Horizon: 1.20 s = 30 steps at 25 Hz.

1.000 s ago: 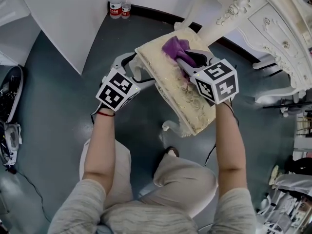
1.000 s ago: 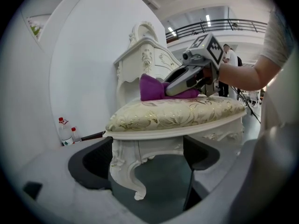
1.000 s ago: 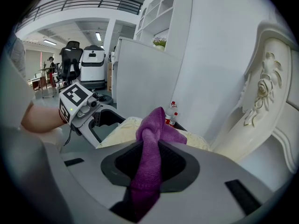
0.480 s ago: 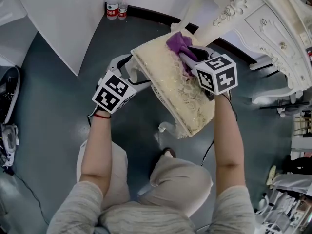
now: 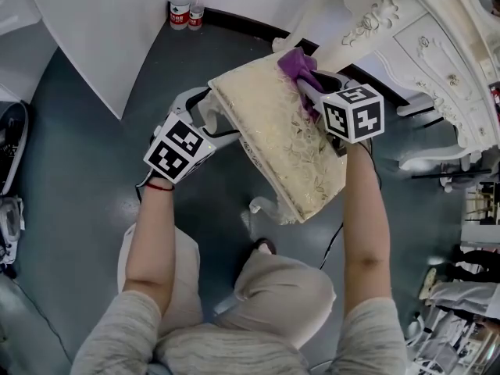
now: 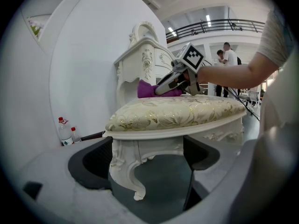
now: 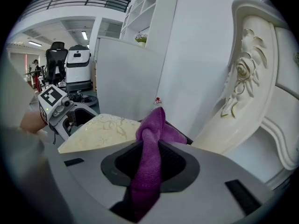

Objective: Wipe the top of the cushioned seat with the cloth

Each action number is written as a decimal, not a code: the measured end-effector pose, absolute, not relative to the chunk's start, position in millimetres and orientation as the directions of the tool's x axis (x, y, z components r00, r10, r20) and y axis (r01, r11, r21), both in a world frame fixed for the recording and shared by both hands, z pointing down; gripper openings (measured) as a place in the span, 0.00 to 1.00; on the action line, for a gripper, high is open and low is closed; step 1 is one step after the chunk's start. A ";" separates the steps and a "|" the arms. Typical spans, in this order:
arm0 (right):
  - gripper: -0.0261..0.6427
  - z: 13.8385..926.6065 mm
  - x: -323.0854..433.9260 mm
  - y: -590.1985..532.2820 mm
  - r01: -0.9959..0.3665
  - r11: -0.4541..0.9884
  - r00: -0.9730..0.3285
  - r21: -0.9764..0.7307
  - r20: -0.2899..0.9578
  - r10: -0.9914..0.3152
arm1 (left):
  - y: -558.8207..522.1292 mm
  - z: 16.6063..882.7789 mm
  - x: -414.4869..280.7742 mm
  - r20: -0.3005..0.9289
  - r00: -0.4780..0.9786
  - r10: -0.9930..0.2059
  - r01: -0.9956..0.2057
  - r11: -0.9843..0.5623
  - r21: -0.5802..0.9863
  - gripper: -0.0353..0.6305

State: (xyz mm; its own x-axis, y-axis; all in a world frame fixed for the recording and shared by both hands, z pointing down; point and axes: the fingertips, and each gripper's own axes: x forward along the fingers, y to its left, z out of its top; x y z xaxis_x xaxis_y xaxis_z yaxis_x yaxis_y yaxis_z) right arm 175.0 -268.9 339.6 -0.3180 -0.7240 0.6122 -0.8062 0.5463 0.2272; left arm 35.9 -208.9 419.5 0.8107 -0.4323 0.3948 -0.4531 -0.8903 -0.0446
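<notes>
1. The cushioned seat [image 5: 275, 135] stood between the jaws of your left gripper [image 6: 148, 158], which were clamped on its white frame just below the cushion's edge.
2. Your right gripper [image 7: 149, 168] reached over the cushion's far side, its jaws pinching the cloth [image 7: 150, 146].
3. That purple cloth ran up between those jaws, its bunched end past their tips resting on the cushion.

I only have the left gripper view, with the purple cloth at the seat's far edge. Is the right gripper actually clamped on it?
Observer: Yes. The right gripper view shows the cloth pinched between the right gripper's jaws, with a bunch sticking out ahead of them.
Operator: Which part of the top is it on?
Observer: The head view shows it at the far corner of the cushioned seat, next to the white dressing table.
</notes>
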 end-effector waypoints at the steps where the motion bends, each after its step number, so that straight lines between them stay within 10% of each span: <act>1: 0.18 339.6 177.1 -271.2 -0.809 0.542 -0.314 0.227 0.612 -0.726 | -209.0 419.6 35.8 0.396 0.810 -0.432 -0.452 -0.891 -0.045 0.76; 30: 0.18 342.8 202.2 -329.5 -0.863 0.446 -0.214 0.237 0.628 -0.748 | -208.8 420.5 36.4 0.388 0.814 -0.432 -0.454 -0.890 -0.039 0.76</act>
State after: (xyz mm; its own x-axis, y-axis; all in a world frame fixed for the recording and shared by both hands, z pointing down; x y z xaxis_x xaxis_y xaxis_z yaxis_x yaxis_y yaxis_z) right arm 202.2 -329.5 342.8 -0.2143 -0.7483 0.6278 -0.8628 0.4463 0.2373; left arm 36.4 -208.8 420.5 0.8142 -0.4322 0.3876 -0.4542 -0.8901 -0.0386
